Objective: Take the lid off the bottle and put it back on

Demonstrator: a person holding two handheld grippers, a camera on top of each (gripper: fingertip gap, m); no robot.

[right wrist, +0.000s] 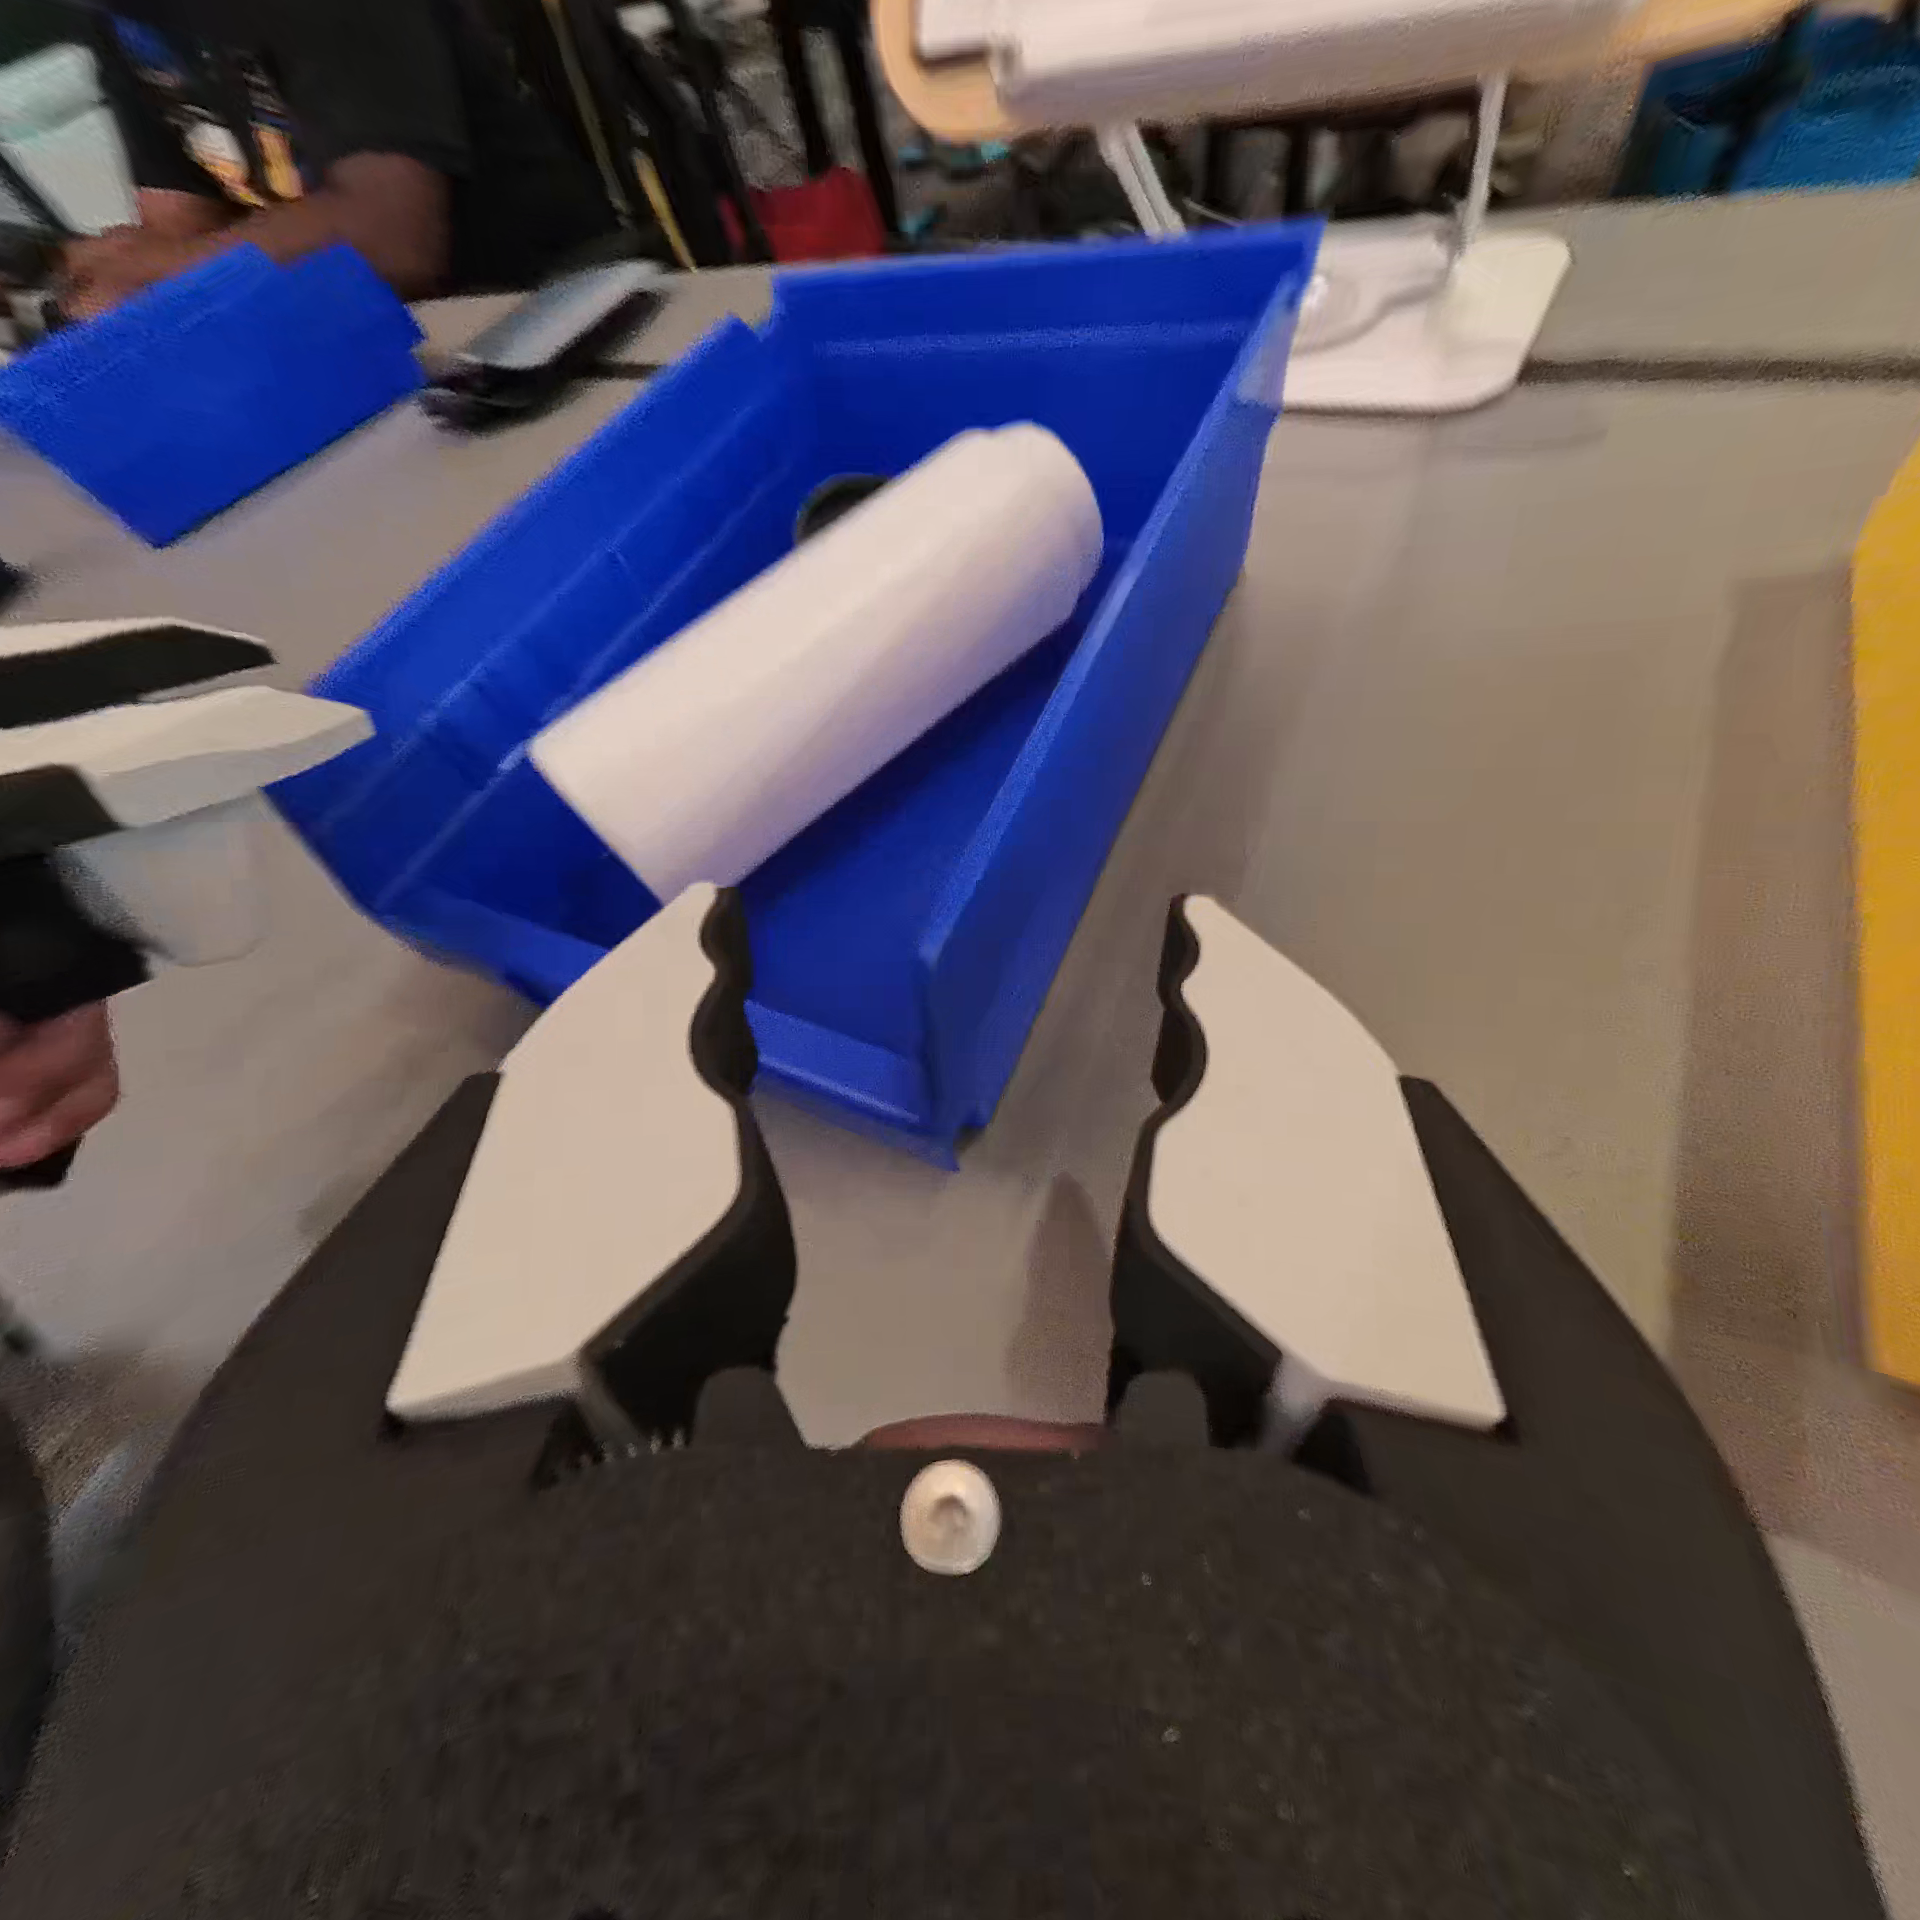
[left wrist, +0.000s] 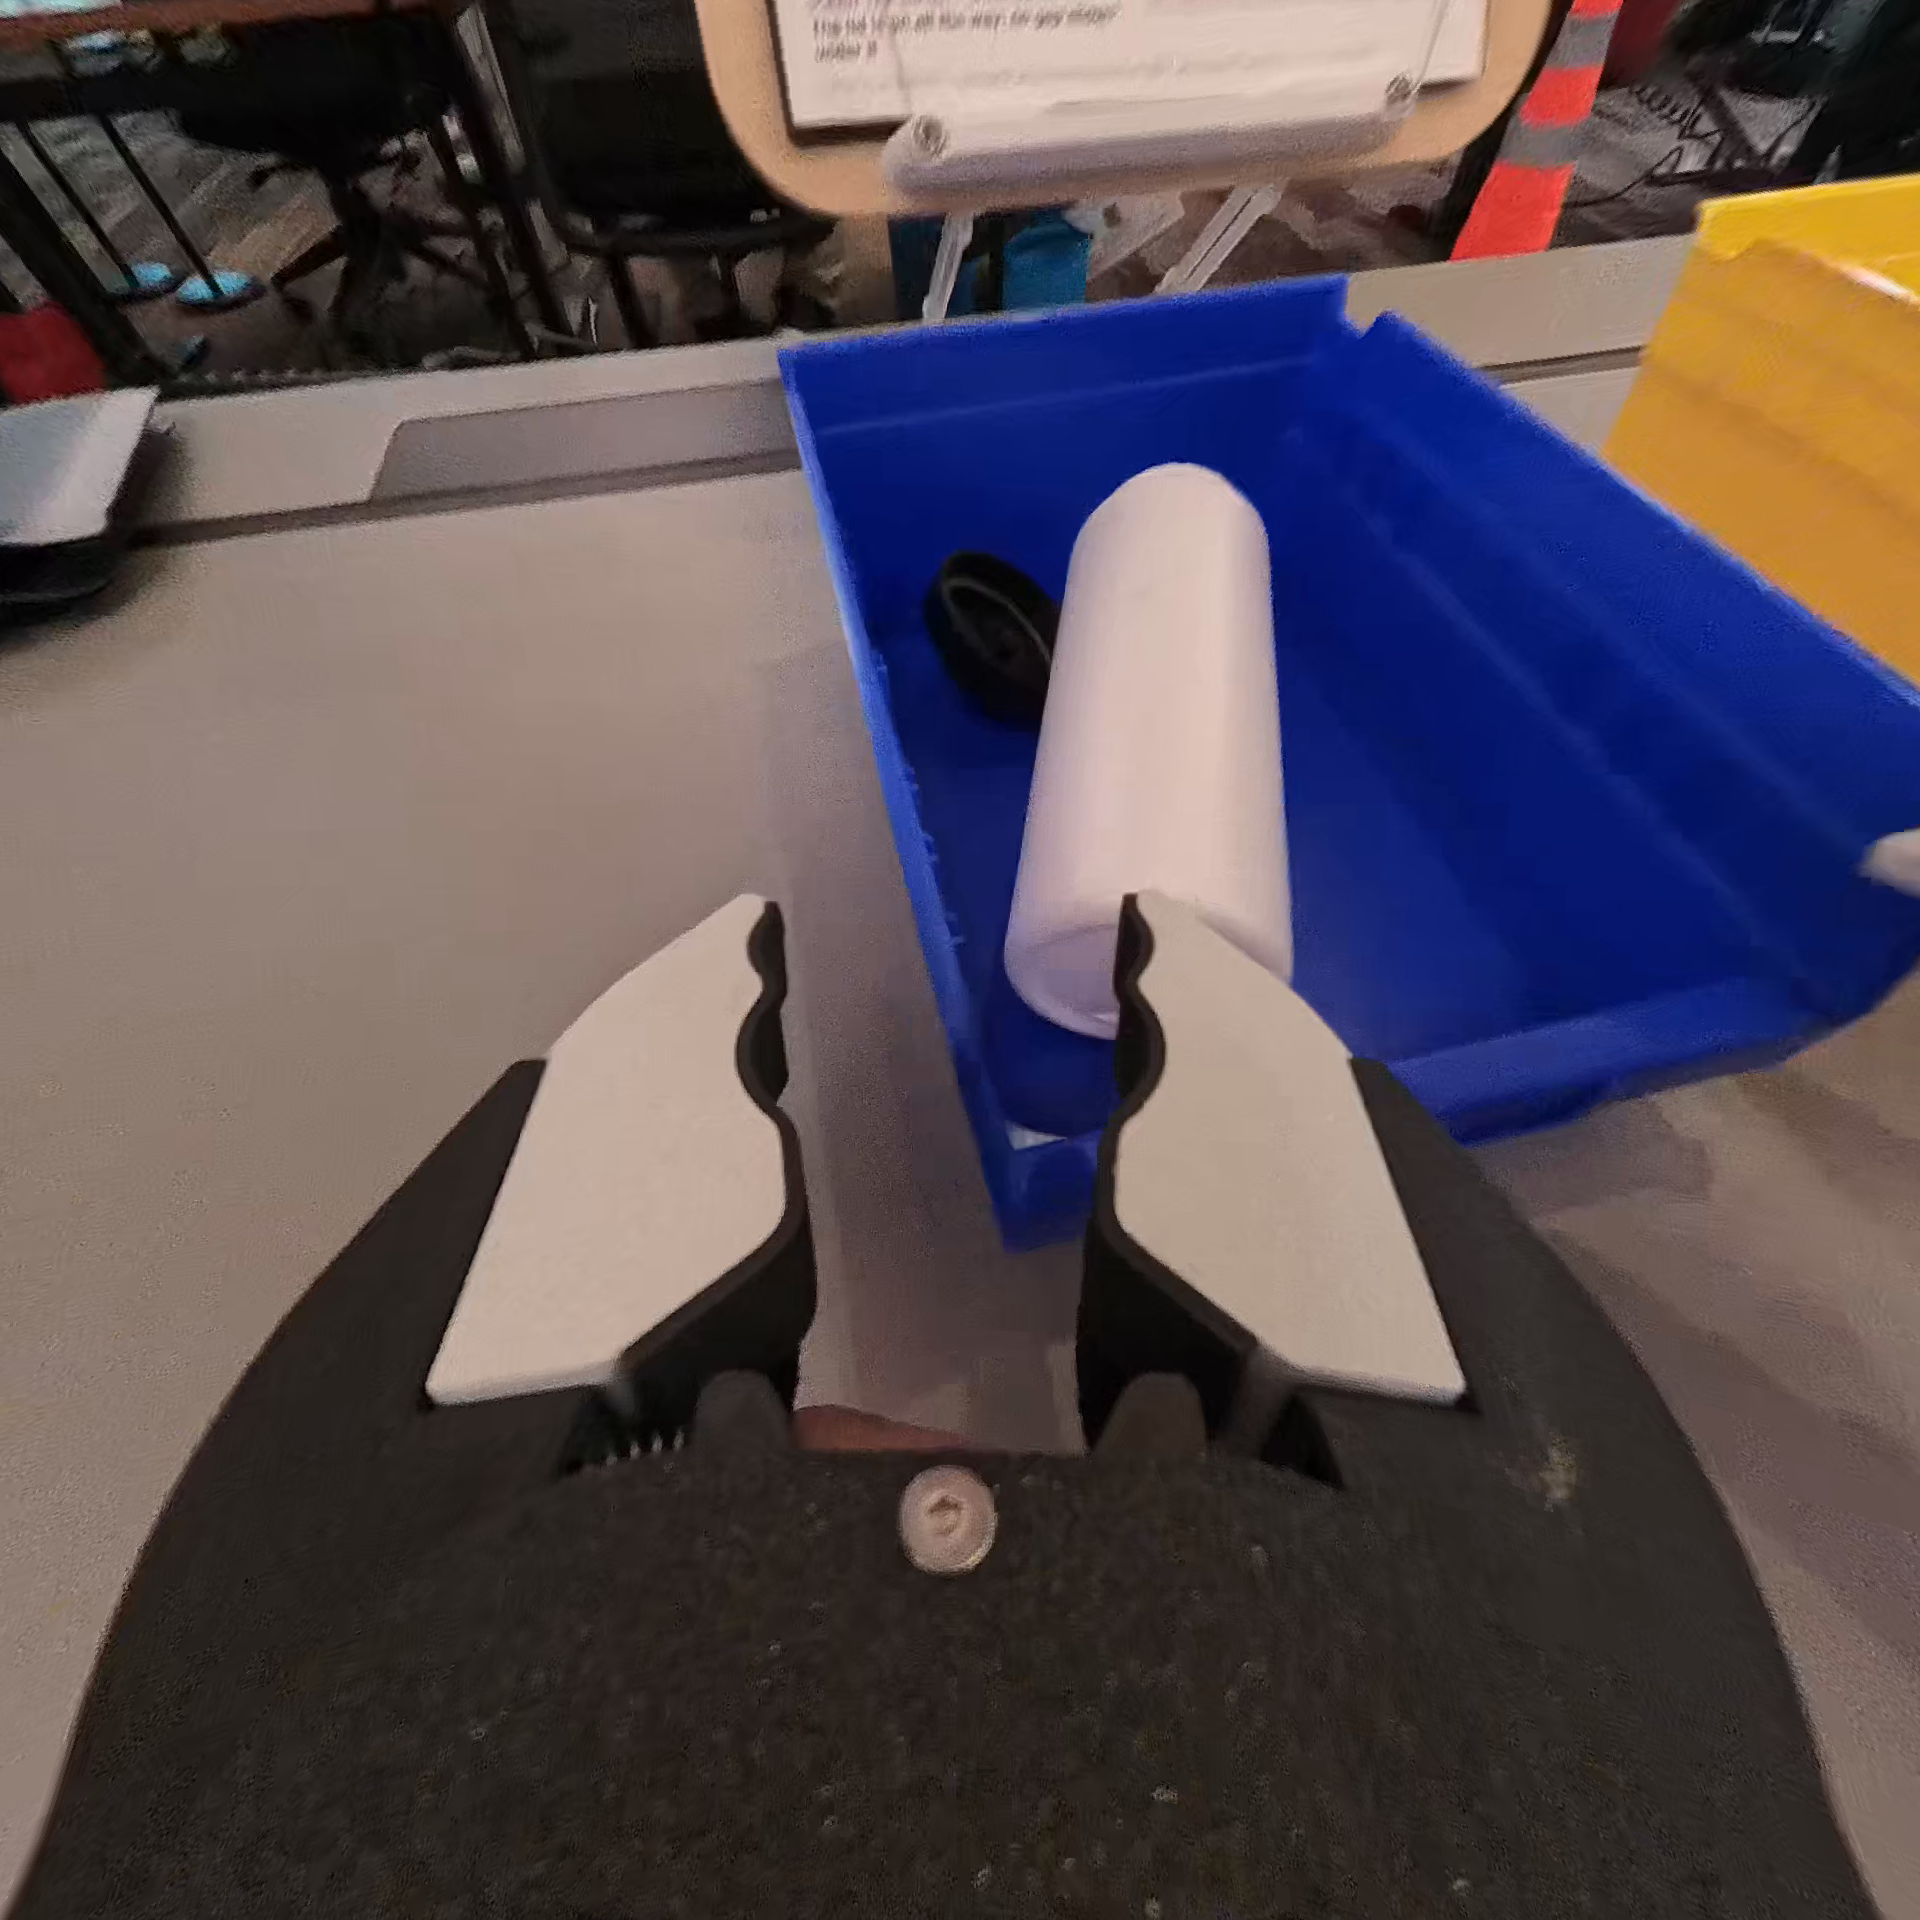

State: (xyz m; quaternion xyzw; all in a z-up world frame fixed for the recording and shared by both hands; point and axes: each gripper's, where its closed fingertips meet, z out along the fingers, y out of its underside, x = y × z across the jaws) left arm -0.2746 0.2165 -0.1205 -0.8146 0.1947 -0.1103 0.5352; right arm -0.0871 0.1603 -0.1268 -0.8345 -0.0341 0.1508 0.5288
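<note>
Both of my claws are empty with jaws spread: my left gripper (left wrist: 948, 914) hovers at the near left corner of the blue bin (left wrist: 1558, 665), my right gripper (right wrist: 951, 909) at its near right corner. Inside the bin a white bottle (left wrist: 1153, 727) lies on its side, lengthwise, with a dark blue lid (left wrist: 1044, 1070) at its near end. A black round object (left wrist: 987, 634) sits against its far left flank. The bin rests on a grey table (left wrist: 416, 831). A yellow bin (left wrist: 1787, 395) stands to the right.
</note>
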